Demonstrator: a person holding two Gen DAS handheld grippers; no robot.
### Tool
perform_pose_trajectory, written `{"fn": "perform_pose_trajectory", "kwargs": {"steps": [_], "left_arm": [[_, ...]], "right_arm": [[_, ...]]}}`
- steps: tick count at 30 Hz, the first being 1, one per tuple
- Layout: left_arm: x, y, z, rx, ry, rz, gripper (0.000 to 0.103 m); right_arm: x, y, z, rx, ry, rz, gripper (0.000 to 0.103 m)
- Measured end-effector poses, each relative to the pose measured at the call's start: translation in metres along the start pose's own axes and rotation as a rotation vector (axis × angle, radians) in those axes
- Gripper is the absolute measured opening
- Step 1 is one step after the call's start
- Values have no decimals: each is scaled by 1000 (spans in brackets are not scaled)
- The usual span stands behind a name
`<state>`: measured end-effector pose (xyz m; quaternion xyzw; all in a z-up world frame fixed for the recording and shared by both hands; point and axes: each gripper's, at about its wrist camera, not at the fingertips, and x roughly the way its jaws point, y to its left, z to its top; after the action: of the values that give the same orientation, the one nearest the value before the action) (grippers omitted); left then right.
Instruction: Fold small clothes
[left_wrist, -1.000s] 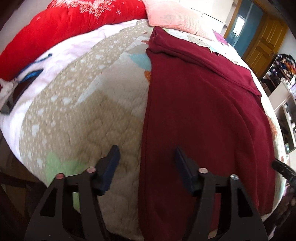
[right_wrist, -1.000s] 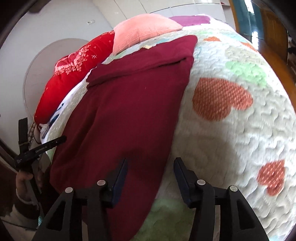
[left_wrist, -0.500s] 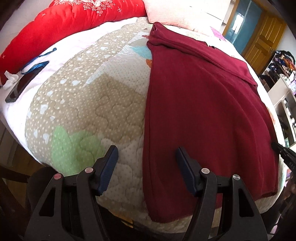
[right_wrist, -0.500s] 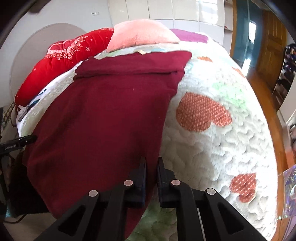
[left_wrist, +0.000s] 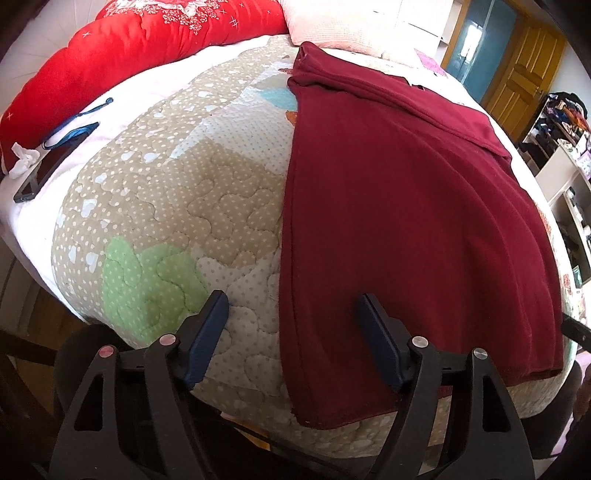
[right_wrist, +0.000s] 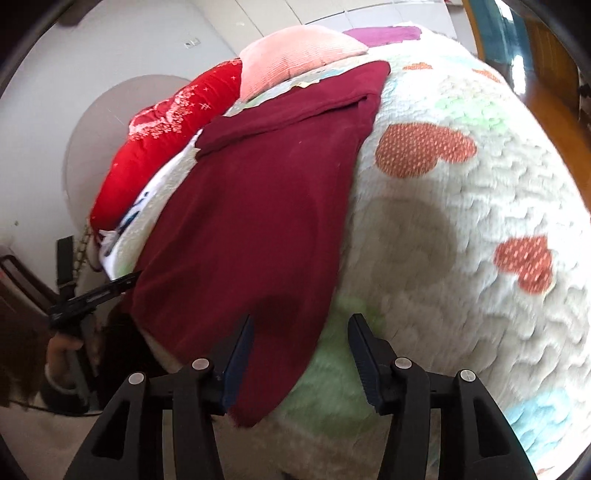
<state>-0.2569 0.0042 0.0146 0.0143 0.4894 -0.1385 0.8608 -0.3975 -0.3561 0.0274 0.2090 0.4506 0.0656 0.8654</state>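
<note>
left wrist view: garment (left_wrist: 406, 206) lies flat on the quilt (left_wrist: 177, 206), hem at the near edge, likely spread for folding. left gripper (left_wrist: 291, 314) and right gripper (right_wrist: 301, 332) hover wide open, each straddling a bottom corner.

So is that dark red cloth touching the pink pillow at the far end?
Cannot tell. In the right wrist view the dark red cloth ends right below the pink pillow, but a strip of quilt may lie between them.
</note>
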Motion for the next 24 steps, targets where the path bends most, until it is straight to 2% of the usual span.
{"fn": "perform_pose_trajectory", "kwargs": {"steps": [6,9,12,16,17,18,19,20,21,22,24], "left_arm": [[0,-3,-4,22,11,-11,80],[1,0,-8,12,29,-43,86],[0,1,-10,-12,34,-55,87],[2,-4,-8,25,60,-40,87],[1,-5,-7,29,62,-40,83],[0,-5,-7,37,59,-39,71],[-3,-6,-6,49,53,-35,63],[-7,-5,-5,62,53,-34,46],[-9,-4,-2,68,58,-56,13],[-11,-2,1,61,74,-98,8],[-14,3,11,33,93,-167,8]], "right_arm": [[5,4,-12,-6,21,111,52],[9,8,-15,-32,17,131,60],[13,11,-14,-34,8,160,62],[19,7,-10,-20,-3,217,62],[21,6,-9,-18,-4,231,61],[22,6,-8,-24,-3,241,58],[24,8,-7,-42,4,247,47],[26,9,-6,-51,10,251,31],[27,7,-5,-39,16,274,24],[30,3,-4,-1,28,334,17],[32,-2,3,54,18,428,15]]}}
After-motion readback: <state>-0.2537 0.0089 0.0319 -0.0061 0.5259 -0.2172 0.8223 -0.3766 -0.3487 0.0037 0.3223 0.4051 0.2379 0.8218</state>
